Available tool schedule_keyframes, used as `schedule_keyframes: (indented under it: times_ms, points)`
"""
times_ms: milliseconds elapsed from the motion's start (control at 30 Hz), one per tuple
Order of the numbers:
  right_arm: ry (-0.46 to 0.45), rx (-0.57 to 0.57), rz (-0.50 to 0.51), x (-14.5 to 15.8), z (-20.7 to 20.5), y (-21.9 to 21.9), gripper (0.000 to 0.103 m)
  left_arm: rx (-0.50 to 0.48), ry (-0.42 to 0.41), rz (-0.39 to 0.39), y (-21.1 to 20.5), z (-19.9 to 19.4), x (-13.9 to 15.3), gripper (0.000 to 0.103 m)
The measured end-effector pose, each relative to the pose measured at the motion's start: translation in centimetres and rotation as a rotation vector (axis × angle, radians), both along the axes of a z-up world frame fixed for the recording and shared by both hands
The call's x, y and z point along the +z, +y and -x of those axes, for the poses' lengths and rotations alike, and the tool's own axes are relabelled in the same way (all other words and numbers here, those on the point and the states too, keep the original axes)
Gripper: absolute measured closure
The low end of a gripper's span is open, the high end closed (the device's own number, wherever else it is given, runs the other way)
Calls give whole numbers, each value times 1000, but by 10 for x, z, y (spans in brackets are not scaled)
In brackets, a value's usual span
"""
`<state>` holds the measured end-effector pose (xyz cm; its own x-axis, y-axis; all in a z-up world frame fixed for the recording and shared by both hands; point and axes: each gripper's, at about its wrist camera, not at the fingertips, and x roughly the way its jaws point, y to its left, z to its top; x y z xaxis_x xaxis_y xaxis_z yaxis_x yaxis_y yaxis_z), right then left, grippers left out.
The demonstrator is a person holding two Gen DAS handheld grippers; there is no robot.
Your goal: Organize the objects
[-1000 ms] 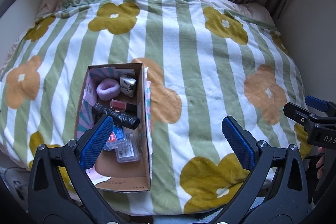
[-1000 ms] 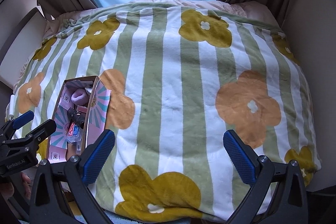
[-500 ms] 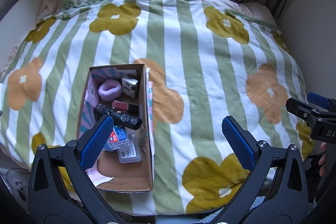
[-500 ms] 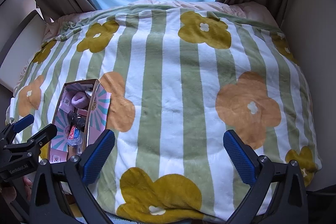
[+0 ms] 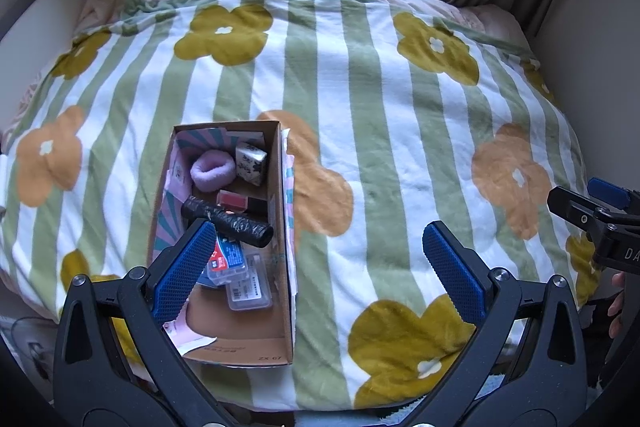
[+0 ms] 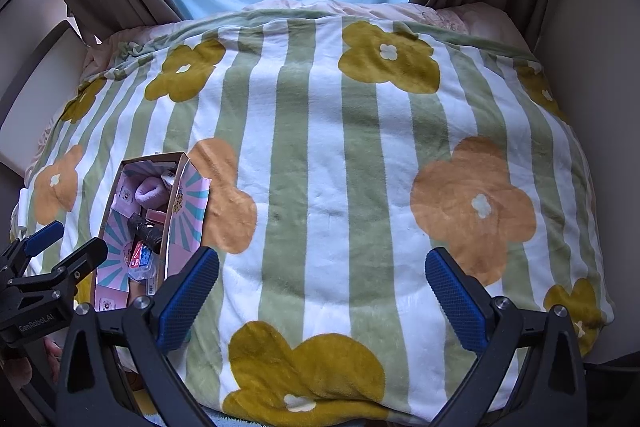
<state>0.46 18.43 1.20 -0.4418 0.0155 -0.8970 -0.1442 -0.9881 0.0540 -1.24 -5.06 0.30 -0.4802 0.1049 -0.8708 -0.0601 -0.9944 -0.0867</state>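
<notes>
Both grippers edged slightly forward: left gripper (image 5: pixel 320 267) and right gripper (image 6: pixel 322 291), fingers spread, empty; one cardboard box (image 5: pixel 276 311) near blanket's (image 5: pixel 360 155) front-left edge holding two clear cases (image 5: pixel 248 293), one black roll (image 5: pixel 228 221), one purple scrunchie (image 5: pixel 212 169).

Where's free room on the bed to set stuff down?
Blanket right of the box is bare out to the wall. Box is crowded: scrunchie, black roll, cases; only its near floor is bare.
</notes>
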Motion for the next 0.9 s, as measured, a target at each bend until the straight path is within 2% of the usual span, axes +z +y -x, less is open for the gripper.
schedule_keyframes:
  times_ms: [567, 900]
  points:
    - [-1, -2, 4, 0, 2, 1, 0, 13, -9, 6, -5, 1, -3, 0]
    - [0, -3, 4, 0, 2, 1, 0, 34, -39, -20, -4, 4, -10, 0]
